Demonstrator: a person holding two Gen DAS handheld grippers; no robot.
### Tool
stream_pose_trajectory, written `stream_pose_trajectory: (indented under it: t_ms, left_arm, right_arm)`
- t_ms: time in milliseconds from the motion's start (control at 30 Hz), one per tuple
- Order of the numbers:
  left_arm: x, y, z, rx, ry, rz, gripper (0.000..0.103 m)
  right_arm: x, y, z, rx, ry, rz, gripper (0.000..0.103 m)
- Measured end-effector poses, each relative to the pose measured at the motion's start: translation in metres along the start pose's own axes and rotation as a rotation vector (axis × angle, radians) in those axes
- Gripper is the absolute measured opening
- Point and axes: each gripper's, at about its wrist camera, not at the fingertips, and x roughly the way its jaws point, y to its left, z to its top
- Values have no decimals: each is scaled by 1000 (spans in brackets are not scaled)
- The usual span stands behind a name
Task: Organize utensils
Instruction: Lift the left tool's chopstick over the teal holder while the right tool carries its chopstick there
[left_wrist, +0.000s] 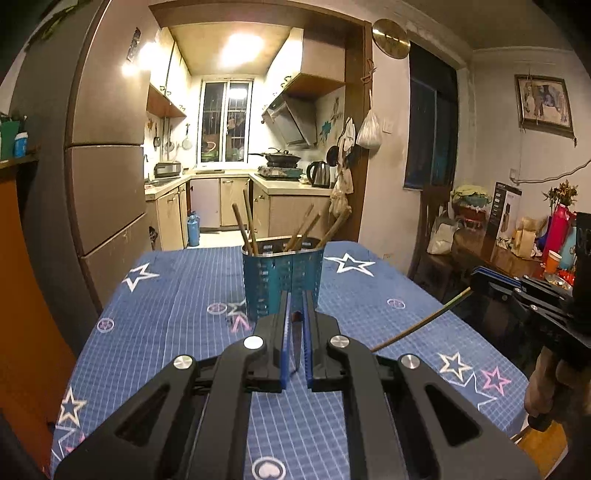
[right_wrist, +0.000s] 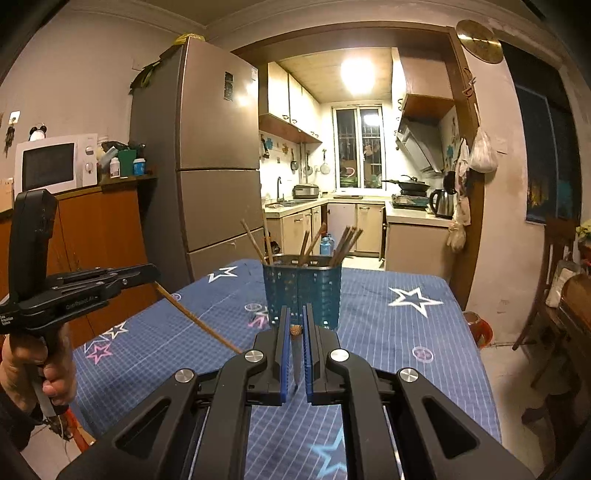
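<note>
left tool (left_wrist: 296, 321) | chopstick (right_wrist: 197, 319) gripped, slanting down | right tool (right_wrist: 295, 325) likewise

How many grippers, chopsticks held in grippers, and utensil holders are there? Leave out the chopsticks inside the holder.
Grippers: 2 (left gripper, right gripper)
Held chopsticks: 2 (left chopstick, right chopstick)
Utensil holder: 1
Total: 5

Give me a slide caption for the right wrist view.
Both grippers, right and left, each hold one chopstick before the blue utensil holder.

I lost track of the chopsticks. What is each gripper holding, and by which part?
Each holds one chopstick by an end: left gripper, chopstick; right gripper, chopstick.
</note>
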Motion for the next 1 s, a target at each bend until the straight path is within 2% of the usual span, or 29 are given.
stream_pose_trajectory:
  t_ms: [167,733,1000]
  left_arm:
    - [9,-6,14,20,-1,2,4]
    - [2,-2,51,27,-39,-22,4]
    - [0,2,100,25,-99,-18,4]
  right_arm:
    - [12,5,19,-25,-8,17,8]
    - [23,5,72,-37,-50,42,8]
    - [31,-3,109,-33,-74,42,8]
